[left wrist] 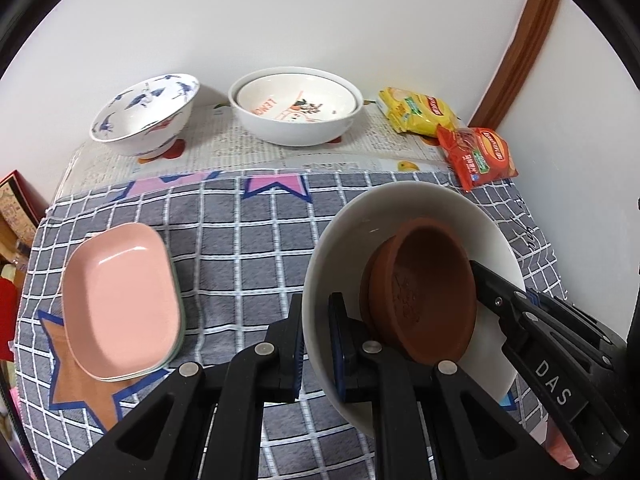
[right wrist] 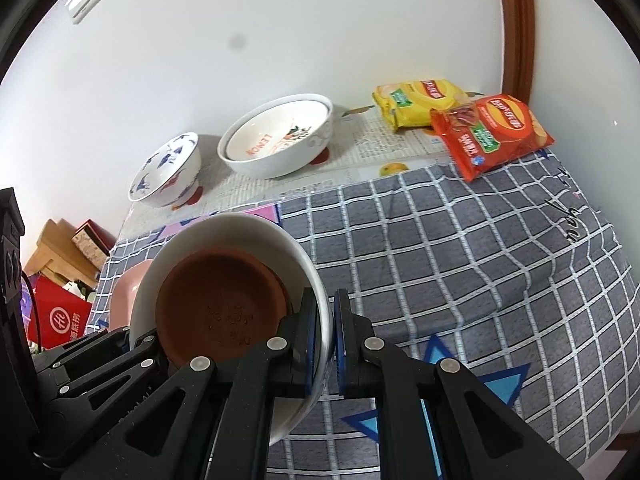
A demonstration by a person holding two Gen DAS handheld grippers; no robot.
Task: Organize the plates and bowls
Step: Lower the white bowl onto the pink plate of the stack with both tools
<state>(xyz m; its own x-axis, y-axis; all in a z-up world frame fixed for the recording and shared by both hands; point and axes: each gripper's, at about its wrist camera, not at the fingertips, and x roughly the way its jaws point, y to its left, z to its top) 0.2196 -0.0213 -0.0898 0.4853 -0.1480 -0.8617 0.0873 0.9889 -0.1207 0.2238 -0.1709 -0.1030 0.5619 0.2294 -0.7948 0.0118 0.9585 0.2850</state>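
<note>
A plain white bowl (left wrist: pixel 404 216) with a brown clay saucer (left wrist: pixel 424 292) inside is held above the checked cloth. My left gripper (left wrist: pixel 318 344) is shut on its left rim. My right gripper (right wrist: pixel 330 340) is shut on its right rim; the bowl (right wrist: pixel 240 228) and saucer (right wrist: pixel 220 300) fill the lower left of the right wrist view. The right gripper's fingers (left wrist: pixel 500 296) reach into the left wrist view. A stack of pink oval dishes (left wrist: pixel 120 300) lies at left. A blue-patterned bowl (left wrist: pixel 144 116) and nested white bowls (left wrist: pixel 296 108) stand at the back.
A yellow snack bag (left wrist: pixel 416 112) and a red snack bag (left wrist: pixel 480 156) lie at the back right by the wall. Newspaper (left wrist: pixel 240 148) covers the back of the table. Boxes and a red bag (right wrist: pixel 60 312) sit beyond the left table edge.
</note>
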